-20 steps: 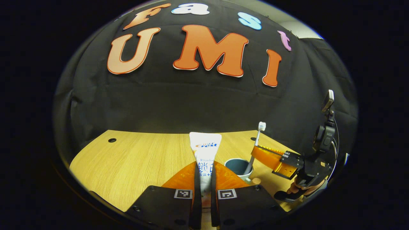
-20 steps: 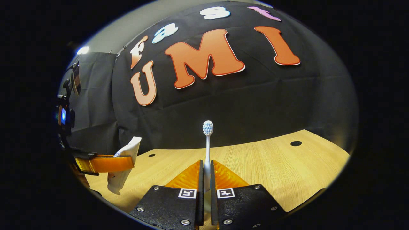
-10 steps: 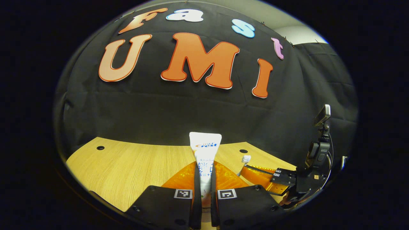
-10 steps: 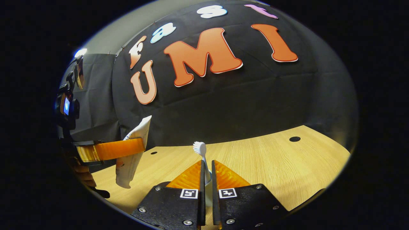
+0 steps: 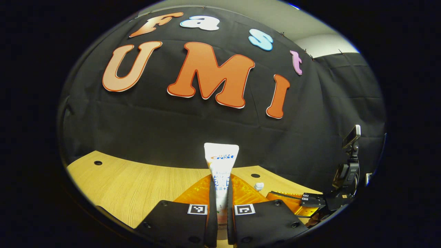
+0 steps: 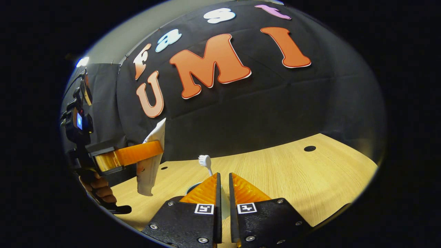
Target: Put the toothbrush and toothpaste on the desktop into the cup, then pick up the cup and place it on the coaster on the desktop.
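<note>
At the bottom centre of the left gripper view, the left gripper [image 5: 220, 179] is clamping the toothpaste tube [image 5: 221, 158] around its middle, crimped end pointing up. The tube is likely light and soft, so I judge a hold on the flat mid-body is gentlest and least apt to slip.

At the bottom of the right gripper view, the right gripper [image 6: 223, 176] is showing a narrow gap; whether it is pinching anything I cannot tell. Just beyond its tips, the toothbrush [image 6: 205, 161] is leaning left over the cup [image 6: 192, 188] rim. It looks thin, stiff and light. Behind, the wooden desktop [image 6: 293, 179] is stretching toward the upper right.
</note>
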`<state>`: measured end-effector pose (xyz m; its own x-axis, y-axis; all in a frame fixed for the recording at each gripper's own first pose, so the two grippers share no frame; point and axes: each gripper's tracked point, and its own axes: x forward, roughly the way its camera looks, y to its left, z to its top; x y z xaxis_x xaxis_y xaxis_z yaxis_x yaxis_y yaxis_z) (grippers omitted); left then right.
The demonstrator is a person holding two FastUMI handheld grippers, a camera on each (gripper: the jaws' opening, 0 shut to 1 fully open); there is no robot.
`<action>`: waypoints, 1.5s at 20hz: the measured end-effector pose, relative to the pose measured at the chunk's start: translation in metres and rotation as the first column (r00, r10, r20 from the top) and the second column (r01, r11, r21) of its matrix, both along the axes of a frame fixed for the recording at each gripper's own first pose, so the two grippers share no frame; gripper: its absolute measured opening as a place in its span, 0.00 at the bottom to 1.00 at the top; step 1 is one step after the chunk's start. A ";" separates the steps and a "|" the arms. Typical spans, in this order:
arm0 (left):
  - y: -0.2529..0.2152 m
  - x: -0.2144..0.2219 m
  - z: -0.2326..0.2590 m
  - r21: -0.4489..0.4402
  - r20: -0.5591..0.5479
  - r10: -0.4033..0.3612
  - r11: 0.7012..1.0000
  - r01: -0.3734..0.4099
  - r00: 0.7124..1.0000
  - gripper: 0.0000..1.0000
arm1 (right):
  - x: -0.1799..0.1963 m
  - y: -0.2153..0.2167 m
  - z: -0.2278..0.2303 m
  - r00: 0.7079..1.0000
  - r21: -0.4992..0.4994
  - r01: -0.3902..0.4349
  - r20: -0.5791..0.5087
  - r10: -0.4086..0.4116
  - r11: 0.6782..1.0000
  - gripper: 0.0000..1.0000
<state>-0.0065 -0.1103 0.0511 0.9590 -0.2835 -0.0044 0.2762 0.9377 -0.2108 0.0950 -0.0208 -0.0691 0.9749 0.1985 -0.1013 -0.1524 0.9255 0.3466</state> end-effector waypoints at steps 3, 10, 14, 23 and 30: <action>-0.003 0.006 0.000 -0.027 0.015 -0.006 1.000 0.006 1.000 0.14 | -0.004 -0.002 0.001 1.000 -0.012 0.001 -0.001 -0.001 1.000 0.14; -0.019 0.028 -0.002 -0.058 0.029 -0.033 0.998 0.035 0.999 0.14 | -0.016 0.008 -0.005 0.999 -0.087 -0.044 -0.002 0.044 0.995 0.41; -0.022 0.037 -0.002 -0.063 0.046 -0.032 0.997 0.035 0.998 0.14 | -0.024 0.013 -0.005 0.998 -0.098 -0.068 0.002 0.068 0.993 0.48; -0.030 0.063 -0.030 -0.092 -0.001 -0.040 0.995 0.039 0.999 0.14 | -0.032 0.011 -0.014 0.997 -0.099 -0.073 0.000 0.073 0.992 0.54; -0.046 0.070 -0.049 -0.084 -0.044 -0.062 0.995 0.058 0.997 0.15 | -0.036 0.008 -0.023 0.997 -0.103 -0.075 -0.023 0.073 0.992 0.54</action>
